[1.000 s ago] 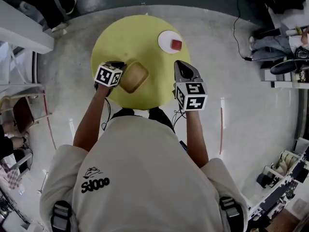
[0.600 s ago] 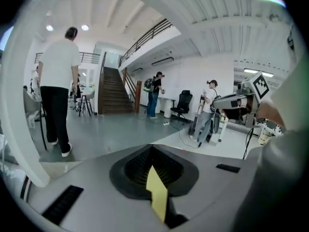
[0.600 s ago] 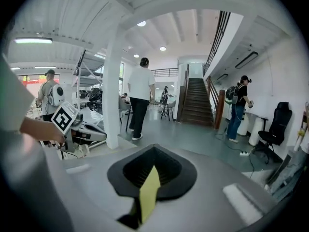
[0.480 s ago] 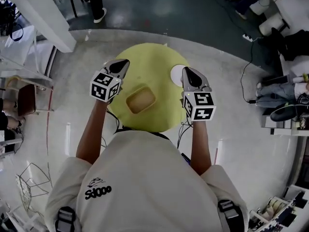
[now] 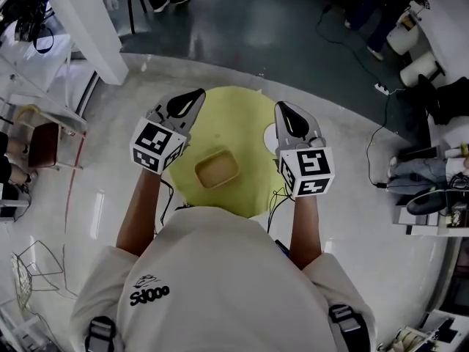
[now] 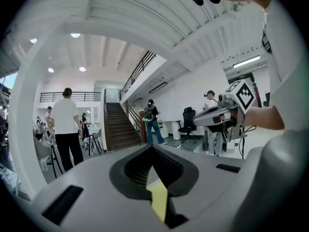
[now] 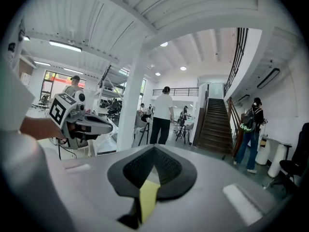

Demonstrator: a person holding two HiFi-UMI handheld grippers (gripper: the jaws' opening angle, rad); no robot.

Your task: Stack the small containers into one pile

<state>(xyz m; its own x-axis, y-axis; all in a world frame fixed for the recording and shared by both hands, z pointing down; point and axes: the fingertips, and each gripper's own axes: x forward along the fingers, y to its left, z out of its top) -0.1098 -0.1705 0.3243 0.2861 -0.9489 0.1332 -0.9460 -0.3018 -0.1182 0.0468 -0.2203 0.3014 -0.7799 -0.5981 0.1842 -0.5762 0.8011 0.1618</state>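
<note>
A tan, rounded-square container (image 5: 217,169) sits alone on the round yellow table (image 5: 234,108), near its front edge. Both grippers are held up above the table, apart from the container. My left gripper (image 5: 192,97) hovers over the table's left edge, jaws shut and empty. My right gripper (image 5: 284,108) hovers over the right side, also shut and empty, and it covers most of a white plate (image 5: 269,133). In the left gripper view the shut jaws (image 6: 152,148) point level into the room, with the right gripper (image 6: 222,117) alongside. The right gripper view shows its jaws (image 7: 154,148) the same way.
The table stands on a pale floor disc (image 5: 352,196). A white pillar (image 5: 88,28) rises at the back left, a chair (image 5: 40,149) at the left, cables and shelving (image 5: 425,189) at the right. People (image 7: 161,112) stand near a staircase (image 7: 212,127).
Both grippers have risen and drawn away from the container; the left one was beside it a second ago. The head view has shifted, and the plate's red item is now hidden.
</note>
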